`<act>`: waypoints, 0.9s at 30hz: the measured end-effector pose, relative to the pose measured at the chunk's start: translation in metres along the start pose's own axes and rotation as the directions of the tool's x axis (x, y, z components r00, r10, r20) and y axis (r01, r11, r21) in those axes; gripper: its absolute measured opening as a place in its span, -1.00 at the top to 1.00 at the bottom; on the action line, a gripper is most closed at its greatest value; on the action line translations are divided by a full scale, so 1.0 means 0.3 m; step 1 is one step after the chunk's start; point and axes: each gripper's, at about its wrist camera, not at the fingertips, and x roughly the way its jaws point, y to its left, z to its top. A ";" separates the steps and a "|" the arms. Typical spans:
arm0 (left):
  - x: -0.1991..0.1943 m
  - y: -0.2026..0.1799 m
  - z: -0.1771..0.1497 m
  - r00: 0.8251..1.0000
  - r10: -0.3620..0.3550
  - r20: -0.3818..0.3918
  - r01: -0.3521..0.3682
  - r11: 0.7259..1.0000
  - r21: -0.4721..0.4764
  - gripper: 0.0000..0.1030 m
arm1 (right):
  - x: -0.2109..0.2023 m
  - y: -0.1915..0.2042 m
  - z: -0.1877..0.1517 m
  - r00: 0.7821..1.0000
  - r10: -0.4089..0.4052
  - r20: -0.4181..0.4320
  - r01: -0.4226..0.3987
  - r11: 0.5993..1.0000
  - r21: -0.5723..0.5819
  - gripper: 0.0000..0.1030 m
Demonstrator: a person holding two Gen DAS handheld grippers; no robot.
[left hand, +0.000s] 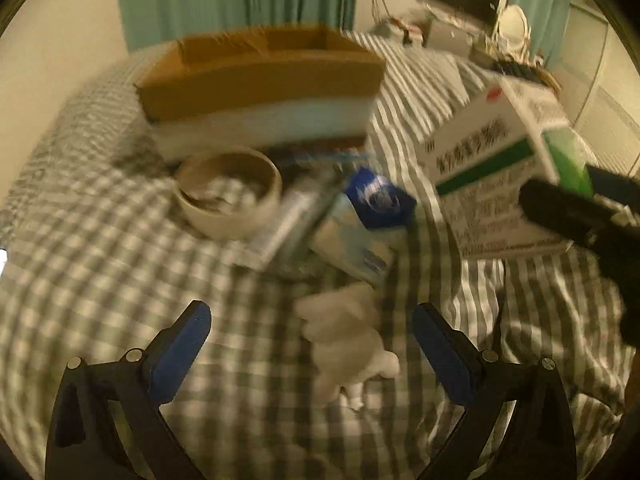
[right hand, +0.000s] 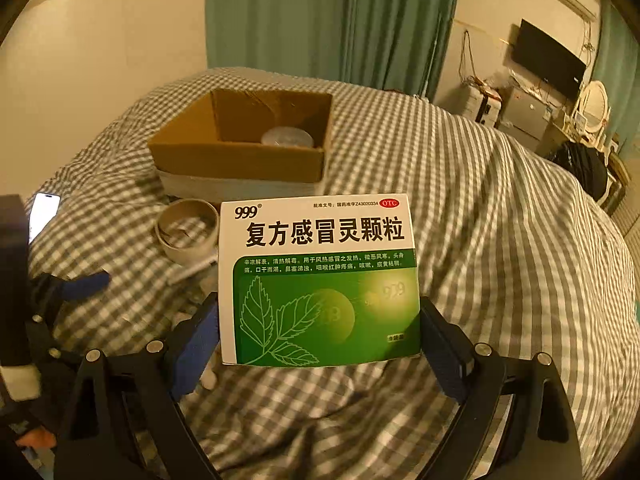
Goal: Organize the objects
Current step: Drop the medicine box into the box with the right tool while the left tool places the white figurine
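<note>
right gripper (right hand: 320,344) clamps the medicine box (right hand: 320,276) upright between its pads, near side of the cardboard box (right hand: 240,156). left gripper (left hand: 312,344) spread wide, holding nothing, over a white toy (left hand: 344,344) on the checked bedcover (left hand: 100,260).

I'm looking into a bedroom in someone's home — the whole foreground is a bed (right hand: 460,184) under a grey-and-white checked cover. Behind the bed hang long green curtains (right hand: 332,20) against a plain cream wall. Off the bed's far right corner I see a dark flat screen (right hand: 548,58) mounted on the wall, loose cables below it, and a cluttered dresser with a round white mirror (right hand: 594,104) — ordinary lived-in furnishings under warm, dim indoor light.
</note>
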 end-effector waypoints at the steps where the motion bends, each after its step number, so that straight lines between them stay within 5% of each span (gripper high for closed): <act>1: 0.018 -0.002 -0.003 1.000 -0.012 -0.019 0.012 1.000 -0.002 -0.92 | 0.004 -0.013 -0.011 1.000 0.003 -0.003 -0.003 1.000 0.007 -0.78; 4: 0.072 -0.016 -0.017 0.994 -0.064 -0.087 0.064 0.998 -0.001 -0.63 | 0.011 -0.045 -0.019 1.000 0.005 -0.009 -0.004 1.000 0.021 -0.78; 6: 0.091 -0.019 -0.026 0.988 -0.099 -0.121 0.100 0.995 0.001 -0.12 | 0.014 -0.060 -0.026 1.000 0.005 -0.010 -0.005 1.000 0.027 -0.78; 7: 0.094 -0.021 -0.029 0.986 -0.103 -0.129 0.104 0.995 0.004 -0.03 | 0.014 -0.062 -0.026 1.000 0.005 -0.009 -0.005 1.000 0.030 -0.78; 15: -0.039 0.020 0.011 0.995 -0.102 -0.018 0.103 0.995 0.013 0.03 | -0.028 -0.058 -0.012 1.000 -0.003 0.022 0.002 1.000 0.023 -0.78; 27: -0.273 0.156 0.325 0.974 -0.049 0.219 0.052 0.999 -0.009 0.03 | -0.148 -0.008 0.178 0.988 0.022 0.153 -0.011 0.998 -0.068 -0.78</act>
